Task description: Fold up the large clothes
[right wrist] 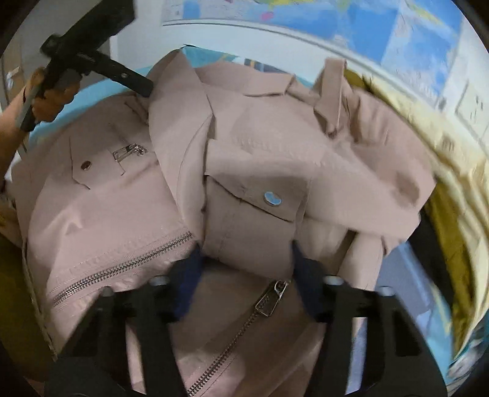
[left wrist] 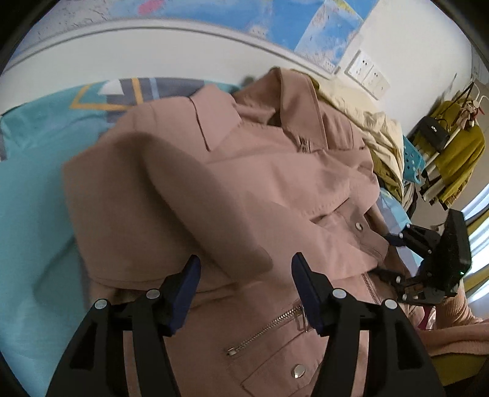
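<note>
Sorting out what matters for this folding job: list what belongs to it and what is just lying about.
In the job:
pink jacket
left gripper, jaws apart over the jacket
right gripper, jaws around a fold of jacket

Lying about:
cream and olive clothes
turquoise bedsheet
blue perforated basket
wall map

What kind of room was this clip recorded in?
Probably a bedroom: the pink jacket lies on a bed with a teal patterned sheet, a world map hangs on the wall, and clothes drape a rack.
</note>
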Demonstrator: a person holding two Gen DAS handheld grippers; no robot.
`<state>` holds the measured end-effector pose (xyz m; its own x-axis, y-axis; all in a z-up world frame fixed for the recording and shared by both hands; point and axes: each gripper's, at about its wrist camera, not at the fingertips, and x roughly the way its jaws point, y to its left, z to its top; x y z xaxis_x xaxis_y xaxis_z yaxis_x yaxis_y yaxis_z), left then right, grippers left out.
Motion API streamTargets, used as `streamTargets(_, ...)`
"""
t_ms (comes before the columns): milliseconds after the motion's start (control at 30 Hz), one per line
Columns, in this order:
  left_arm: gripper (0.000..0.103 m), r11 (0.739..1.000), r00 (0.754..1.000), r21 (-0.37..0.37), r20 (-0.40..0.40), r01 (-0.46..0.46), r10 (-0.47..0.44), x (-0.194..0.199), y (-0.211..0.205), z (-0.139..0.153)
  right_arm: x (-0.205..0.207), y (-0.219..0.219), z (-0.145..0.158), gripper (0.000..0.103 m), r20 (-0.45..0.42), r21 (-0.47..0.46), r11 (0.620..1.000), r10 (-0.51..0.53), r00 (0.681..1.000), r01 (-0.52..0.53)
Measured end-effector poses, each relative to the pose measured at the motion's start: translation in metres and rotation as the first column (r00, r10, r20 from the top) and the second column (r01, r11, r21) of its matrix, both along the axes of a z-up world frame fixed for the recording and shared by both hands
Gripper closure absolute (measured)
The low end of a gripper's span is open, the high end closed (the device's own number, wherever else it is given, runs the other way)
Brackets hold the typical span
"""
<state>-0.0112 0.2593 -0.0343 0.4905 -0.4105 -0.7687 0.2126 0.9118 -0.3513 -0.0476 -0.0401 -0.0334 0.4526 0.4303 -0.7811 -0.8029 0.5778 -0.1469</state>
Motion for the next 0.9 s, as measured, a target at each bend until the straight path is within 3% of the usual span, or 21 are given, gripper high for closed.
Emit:
streamTargets(67, 0.046, 1.000, 1.000, -0.010, -0.004, 0.008, -0.008, 0.000, -0.002, -0.001, -0.004, -0.002, 0.013, 0.100, -0.071, 0.052, 0.998, 0.037, 0.997, -0.033)
streamTargets(133, 0.049, 0.999, 1.000, -0.042, 0.005, 0.020, -0.020, -0.004, -0.001, 0.003, -0.011, -0.011, 0.037, 0.100, -0.156, 0.157, 0.985, 0.099, 0.983, -0.075)
streamTargets(167, 0.057, 0.998, 1.000, -0.053, 0.012, 0.022, -0.021, -0.006, 0.000, 0.007, -0.013, -0.019, 0.054, 0.100, -0.187, 0.231, 0.969, 0.128, 0.974, -0.083)
streamTargets(233, 0.062, 0.993, 0.999, -0.115, 0.028, 0.026, -0.023, -0.011, 0.006, 0.018, -0.008, -0.036, 0.080, 0.100, -0.256, 0.382, 0.922, 0.170, 0.952, -0.062)
streamTargets(300, 0.062, 0.985, 0.998, -0.167, 0.061, 0.033, -0.023, -0.013, 0.010, 0.030, 0.018, -0.059, 0.101, 0.100, -0.336, 0.529, 0.847, 0.154, 0.929, 0.051)
streamTargets(433, 0.052, 0.992, 0.992, -0.121, 0.118, -0.022, 0.037, -0.004, 0.008, 0.047, 0.083, -0.085, 0.080, 0.099, -0.470, 0.499, 0.808, -0.053, 0.881, 0.315)
streamTargets(467, 0.052, 0.992, 0.992, -0.120, 0.115, -0.039, 0.053, 0.000, 0.008, 0.046, 0.108, -0.091, 0.059, 0.096, -0.540, 0.457, 0.793, -0.113, 0.834, 0.403)
streamTargets(533, 0.051, 0.993, 0.992, -0.087, 0.094, -0.079, 0.088, 0.012, 0.006, 0.038, 0.131, -0.099, 0.029, 0.089, -0.600, 0.382, 0.768, -0.216, 0.770, 0.513)
streamTargets(567, 0.050, 0.993, 0.991, -0.067, 0.086, -0.092, 0.098, 0.017, 0.005, 0.034, 0.135, -0.099, 0.021, 0.087, -0.600, 0.350, 0.773, -0.249, 0.760, 0.529)
streamTargets(633, 0.050, 0.994, 0.993, -0.035, 0.058, -0.103, 0.105, 0.023, 0.005, 0.025, 0.128, -0.097, 0.016, 0.079, -0.519, 0.328, 0.797, -0.297, 0.802, 0.508)
streamTargets(700, 0.050, 0.995, 0.995, -0.023, 0.036, -0.094, 0.094, 0.025, 0.006, 0.016, 0.109, -0.092, 0.026, 0.048, -0.422, 0.359, 0.825, -0.274, 0.864, 0.437)
streamTargets(733, 0.050, 0.996, 0.996, -0.018, 0.030, -0.086, 0.087, 0.025, 0.005, 0.013, 0.098, -0.088, 0.032, 0.043, -0.361, 0.361, 0.845, -0.263, 0.894, 0.395)
streamTargets(767, 0.050, 0.997, 0.996, -0.014, 0.030, -0.082, 0.082, 0.023, 0.007, 0.012, 0.087, -0.081, 0.036, 0.030, -0.324, 0.349, 0.869, -0.239, 0.915, 0.350)
streamTargets(800, 0.049, 0.997, 0.997, -0.010, 0.033, -0.076, 0.077, 0.023, 0.007, 0.012, 0.081, -0.074, 0.035, 0.021, -0.320, 0.336, 0.886, -0.212, 0.923, 0.320)
streamTargets(900, 0.043, 0.998, 0.997, -0.002, 0.040, -0.070, 0.070, 0.022, 0.006, 0.012, 0.079, -0.056, 0.019, 0.024, -0.346, 0.264, 0.917, -0.201, 0.917, 0.300)
